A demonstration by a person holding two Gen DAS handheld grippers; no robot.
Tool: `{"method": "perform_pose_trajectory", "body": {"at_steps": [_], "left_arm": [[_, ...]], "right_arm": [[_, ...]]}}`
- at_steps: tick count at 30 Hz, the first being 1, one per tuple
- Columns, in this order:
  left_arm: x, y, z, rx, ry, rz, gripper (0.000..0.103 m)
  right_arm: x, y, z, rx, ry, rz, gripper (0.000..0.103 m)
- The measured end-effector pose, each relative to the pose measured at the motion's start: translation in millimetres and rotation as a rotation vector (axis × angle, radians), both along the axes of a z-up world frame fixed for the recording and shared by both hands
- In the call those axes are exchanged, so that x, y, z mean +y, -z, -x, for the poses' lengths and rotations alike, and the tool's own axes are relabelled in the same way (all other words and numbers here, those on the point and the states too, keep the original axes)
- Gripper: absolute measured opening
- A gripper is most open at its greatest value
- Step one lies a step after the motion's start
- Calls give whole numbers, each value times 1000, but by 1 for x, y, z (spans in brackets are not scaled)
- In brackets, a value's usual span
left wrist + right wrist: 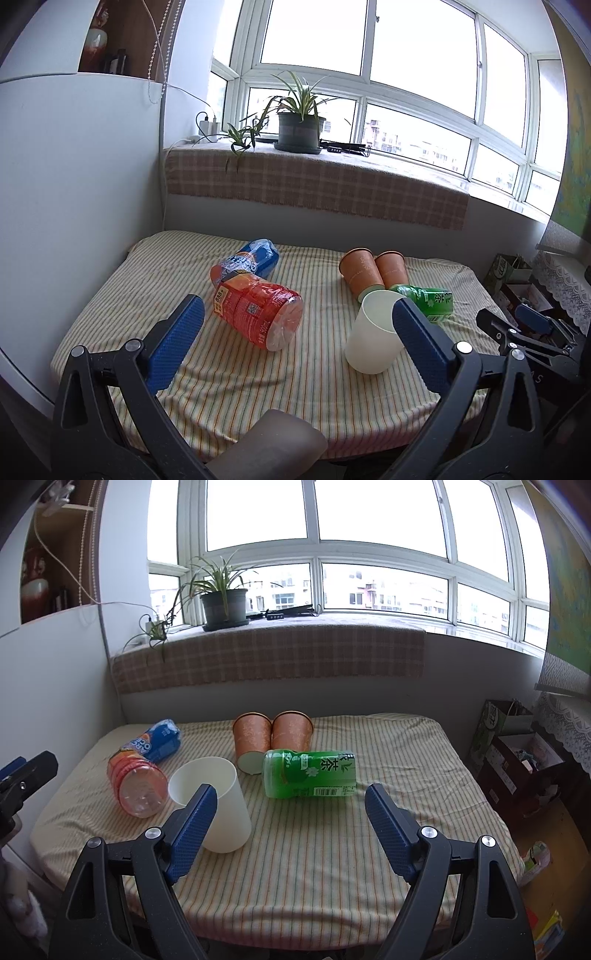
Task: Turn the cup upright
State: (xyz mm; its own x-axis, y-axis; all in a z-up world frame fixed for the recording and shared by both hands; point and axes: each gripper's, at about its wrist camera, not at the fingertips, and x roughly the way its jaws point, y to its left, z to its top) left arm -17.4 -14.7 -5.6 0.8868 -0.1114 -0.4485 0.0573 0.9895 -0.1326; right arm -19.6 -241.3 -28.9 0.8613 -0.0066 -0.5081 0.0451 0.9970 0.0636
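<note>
On the striped cloth of the worktop, a white cup already stands with its mouth up, near the front and left of centre. By the look of it, that part of the job is finished. Behind it lie two orange paper cups; the left one is on its side with its pale base towards me, and the right one seems tipped the same way, though its base is hidden behind a green tea bottle. I'd guess one of these is next to be righted.

The right gripper hangs just above the front of the worktop with its blue fingers spread wide, holding nothing. The left finger overlaps the white cup in the right wrist view, but I cannot tell whether it touches. The left gripper hovers likewise, fingers apart and empty, with the cup beside its right finger.

A red bottle and a blue-labelled bottle lie on their sides to the left, crowding the cups. Any reach for the orange pair must pass over the green bottle, which looks ready to roll.
</note>
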Motion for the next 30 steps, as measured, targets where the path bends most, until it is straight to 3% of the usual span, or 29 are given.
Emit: {"method": "perform_pose_trajectory", "body": {"at_steps": [30], "left_arm": [[4,-1,0,2,-1,3,103]], "right_arm": [[0,4,-2,19,4,-13,82]]}}
